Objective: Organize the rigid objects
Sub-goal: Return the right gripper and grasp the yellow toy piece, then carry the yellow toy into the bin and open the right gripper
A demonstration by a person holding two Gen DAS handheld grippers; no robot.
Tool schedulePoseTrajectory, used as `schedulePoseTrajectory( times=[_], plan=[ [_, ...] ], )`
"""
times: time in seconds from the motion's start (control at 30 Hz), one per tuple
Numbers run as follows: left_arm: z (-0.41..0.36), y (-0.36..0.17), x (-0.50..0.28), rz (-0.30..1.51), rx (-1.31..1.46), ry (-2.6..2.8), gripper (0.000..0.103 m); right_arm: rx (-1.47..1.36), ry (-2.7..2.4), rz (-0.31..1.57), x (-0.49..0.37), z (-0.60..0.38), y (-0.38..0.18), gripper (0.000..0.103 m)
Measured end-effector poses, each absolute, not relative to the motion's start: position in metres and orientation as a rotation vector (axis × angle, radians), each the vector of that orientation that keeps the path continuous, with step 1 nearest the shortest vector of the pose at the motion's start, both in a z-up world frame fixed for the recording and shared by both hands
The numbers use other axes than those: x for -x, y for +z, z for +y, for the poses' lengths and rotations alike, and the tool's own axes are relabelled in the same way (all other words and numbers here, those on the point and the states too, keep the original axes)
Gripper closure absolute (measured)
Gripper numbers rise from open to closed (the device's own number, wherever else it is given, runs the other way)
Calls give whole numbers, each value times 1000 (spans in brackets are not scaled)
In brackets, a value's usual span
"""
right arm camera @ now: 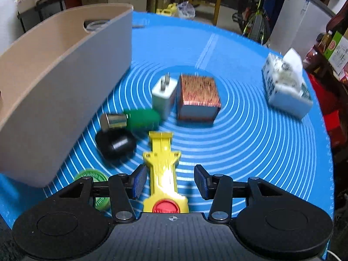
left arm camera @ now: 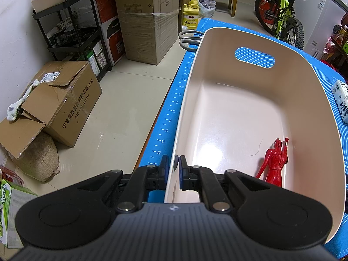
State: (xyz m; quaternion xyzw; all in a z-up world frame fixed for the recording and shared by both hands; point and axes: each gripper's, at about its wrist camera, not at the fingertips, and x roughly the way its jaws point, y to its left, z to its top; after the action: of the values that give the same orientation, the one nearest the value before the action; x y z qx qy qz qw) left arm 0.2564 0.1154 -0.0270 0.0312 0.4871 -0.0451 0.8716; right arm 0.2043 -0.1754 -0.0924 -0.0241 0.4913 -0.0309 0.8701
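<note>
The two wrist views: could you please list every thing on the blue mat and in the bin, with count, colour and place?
bin: 1, cream, on the mat's left side
figure: 1, red, inside the bin
mat: 1, blue with white rings, under everything
scissors: 1, grey handles, beyond the bin
yellow toy: 1, yellow with red button, between the right fingers
black case: 1, black, beside the bin
green object: 1, green with silver end, behind the case
charger: 1, white, mat centre
box: 1, copper-brown, right of the charger
green disc: 1, near bin corner
tissue pack: 1, white, far right
left gripper: shut on the bin wall
right gripper: open around the yellow toy
</note>
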Motion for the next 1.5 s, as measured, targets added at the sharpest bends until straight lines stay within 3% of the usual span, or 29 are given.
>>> schedulePoseTrajectory(
  times=[0.23, 0.37, 0.4, 0.7, 1.5],
  plan=[
    [116, -27, -256, 1018, -65, -94, 92, 9, -50, 1033, -204, -182, -105, 45],
    [116, -27, -256, 1019, -66, -94, 92, 5, -14, 1028, -202, -180, -105, 66],
    [116, -27, -256, 1019, -65, -94, 92, 15, -7, 1026, -202, -177, -105, 67],
    [116, -27, -257, 1019, -60, -93, 92, 27, -23, 959, -191, -175, -90, 67],
    [117, -26, -257, 1020, -60, -90, 92, 40, 18, 657, -221, -127, 36, 67]
  ],
)
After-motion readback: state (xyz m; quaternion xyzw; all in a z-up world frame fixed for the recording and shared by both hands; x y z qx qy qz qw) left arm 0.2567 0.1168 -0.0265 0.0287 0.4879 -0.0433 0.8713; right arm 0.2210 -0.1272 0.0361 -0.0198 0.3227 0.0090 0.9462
